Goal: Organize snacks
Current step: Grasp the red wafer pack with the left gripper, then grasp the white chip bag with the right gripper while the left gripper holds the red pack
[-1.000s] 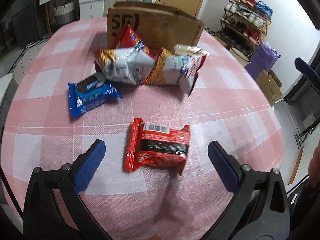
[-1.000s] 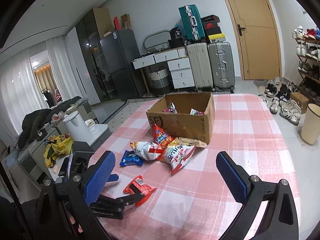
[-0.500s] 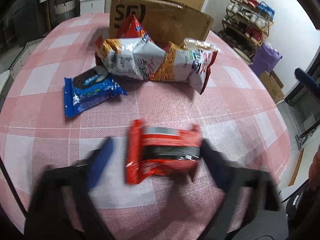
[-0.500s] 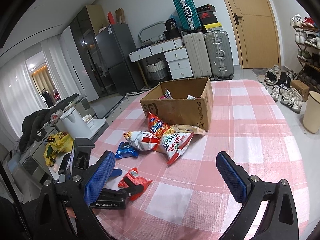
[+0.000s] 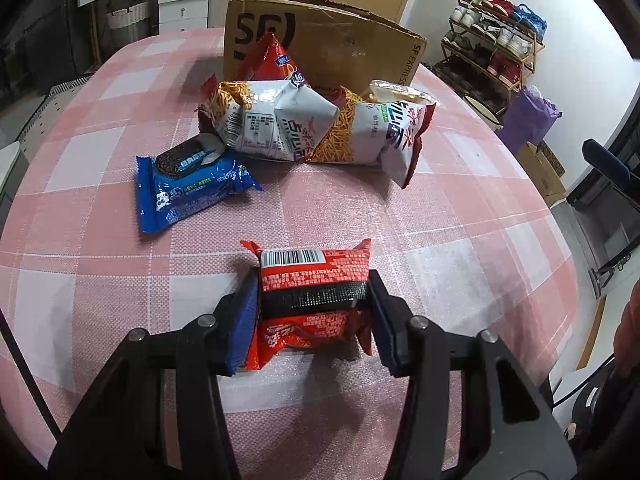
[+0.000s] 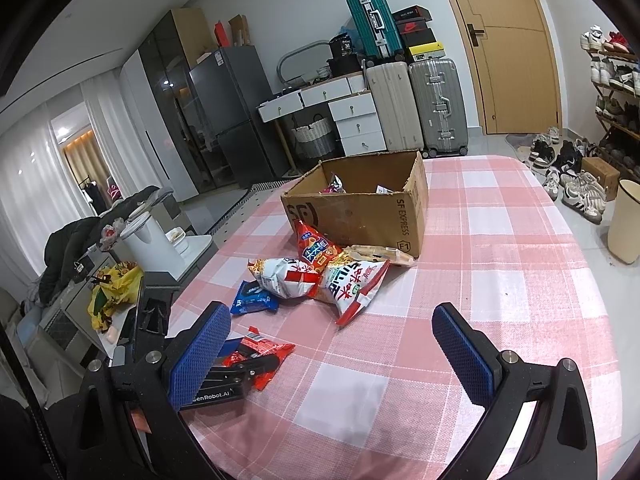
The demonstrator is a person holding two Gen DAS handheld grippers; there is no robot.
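The left gripper (image 5: 314,312) has its blue pads pressed against both sides of the red snack packet (image 5: 314,296), which lies on the pink checked table (image 5: 460,216). The right gripper (image 6: 332,344) hangs wide open, holding nothing. At twelve o'clock from the packet stands the cardboard box (image 6: 360,216), open-topped, with a few snack packets (image 6: 334,186) inside; chip bags (image 5: 280,124) lean against its near wall.
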